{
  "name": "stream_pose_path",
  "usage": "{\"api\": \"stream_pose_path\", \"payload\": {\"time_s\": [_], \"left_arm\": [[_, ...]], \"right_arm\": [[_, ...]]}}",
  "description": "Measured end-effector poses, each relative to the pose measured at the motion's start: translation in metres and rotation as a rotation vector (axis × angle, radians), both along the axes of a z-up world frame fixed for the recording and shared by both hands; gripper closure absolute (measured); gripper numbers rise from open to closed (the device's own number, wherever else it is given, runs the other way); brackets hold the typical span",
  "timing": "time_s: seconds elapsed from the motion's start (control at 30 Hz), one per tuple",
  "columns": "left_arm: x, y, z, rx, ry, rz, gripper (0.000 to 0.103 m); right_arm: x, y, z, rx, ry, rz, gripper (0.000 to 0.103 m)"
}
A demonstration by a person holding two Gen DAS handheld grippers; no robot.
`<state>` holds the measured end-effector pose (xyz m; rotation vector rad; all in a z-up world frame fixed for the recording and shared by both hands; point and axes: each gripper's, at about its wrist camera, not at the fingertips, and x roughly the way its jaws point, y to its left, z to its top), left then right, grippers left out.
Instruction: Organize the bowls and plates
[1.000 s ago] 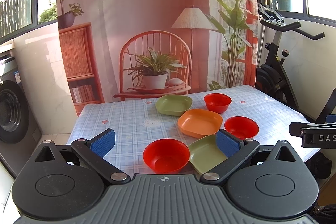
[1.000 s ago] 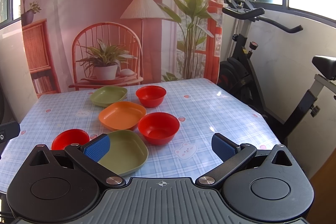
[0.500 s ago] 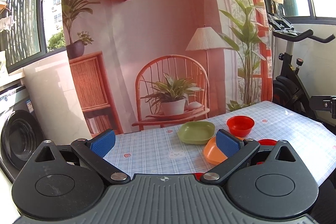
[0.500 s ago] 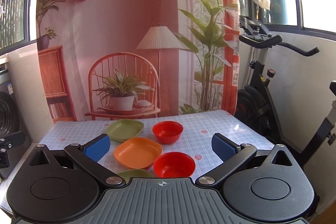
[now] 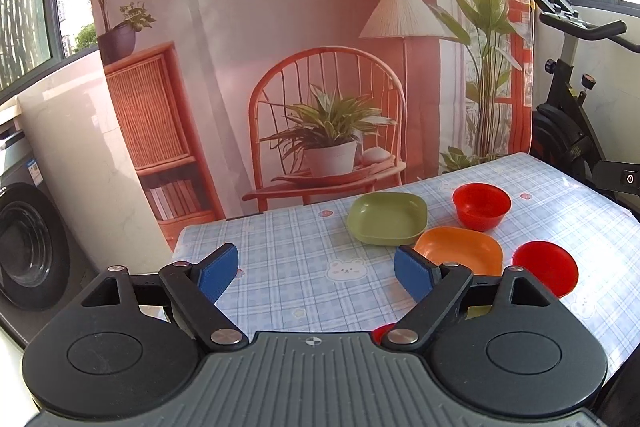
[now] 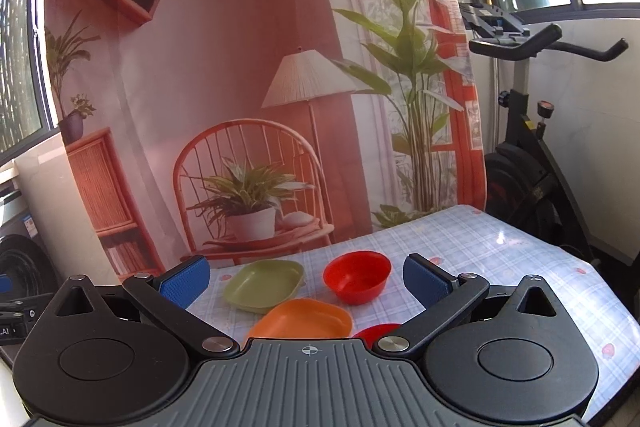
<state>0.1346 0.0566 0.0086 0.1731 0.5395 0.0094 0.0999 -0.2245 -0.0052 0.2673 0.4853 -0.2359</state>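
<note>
On the checked tablecloth (image 5: pixel 288 255) lie a green square plate (image 5: pixel 386 218), an orange square plate (image 5: pixel 464 251), a far red bowl (image 5: pixel 481 205) and a nearer red bowl (image 5: pixel 546 269). My left gripper (image 5: pixel 316 273) is open and empty above the table's near left part. A sliver of another red bowl (image 5: pixel 380 331) shows behind its body. My right gripper (image 6: pixel 306 281) is open and empty, held above the near edge. In its view are the green plate (image 6: pixel 264 283), the orange plate (image 6: pixel 304 319), a red bowl (image 6: pixel 357 275) and a red rim (image 6: pixel 378 330).
A printed backdrop (image 5: pixel 280 47) hangs behind the table's far edge. An exercise bike (image 6: pixel 532 163) stands to the right of the table. A washing machine (image 5: pixel 28 243) stands to the left.
Both grippers tilted up from the table, so the near dishes dropped behind their bodies. The left one has since tipped back down a little and shifted left. Jaws stayed open.
</note>
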Motion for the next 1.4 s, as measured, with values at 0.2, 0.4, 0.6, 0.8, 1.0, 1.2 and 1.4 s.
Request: {"api": "stream_pose_path", "payload": {"time_s": [0.2, 0.4, 0.6, 0.8, 1.0, 1.2, 1.4], "left_arm": [[0.027, 0.025, -0.044, -0.098, 0.094, 0.032, 0.023], [0.050, 0.045, -0.094, -0.187, 0.210, 0.061, 0.025], [0.055, 0.036, -0.126, -0.162, 0.274, 0.051, 0.028], [0.059, 0.033, -0.146, -0.209, 0.323, 0.056, 0.042], [0.055, 0.026, -0.159, -0.239, 0.344, 0.072, 0.059], [0.051, 0.026, -0.172, -0.275, 0.374, 0.104, 0.066], [0.041, 0.022, -0.173, -0.318, 0.346, 0.121, 0.084]], "right_arm": [[0.034, 0.026, -0.050, -0.034, 0.153, 0.067, 0.000], [0.051, 0.058, -0.101, -0.097, 0.255, 0.183, 0.017], [0.061, 0.069, -0.139, -0.029, 0.347, 0.263, 0.042], [0.065, 0.077, -0.153, 0.015, 0.375, 0.324, 0.060], [0.069, 0.085, -0.165, 0.047, 0.398, 0.389, 0.070], [0.074, 0.094, -0.173, 0.027, 0.413, 0.416, 0.072], [0.076, 0.099, -0.183, 0.059, 0.429, 0.425, 0.087]]}}
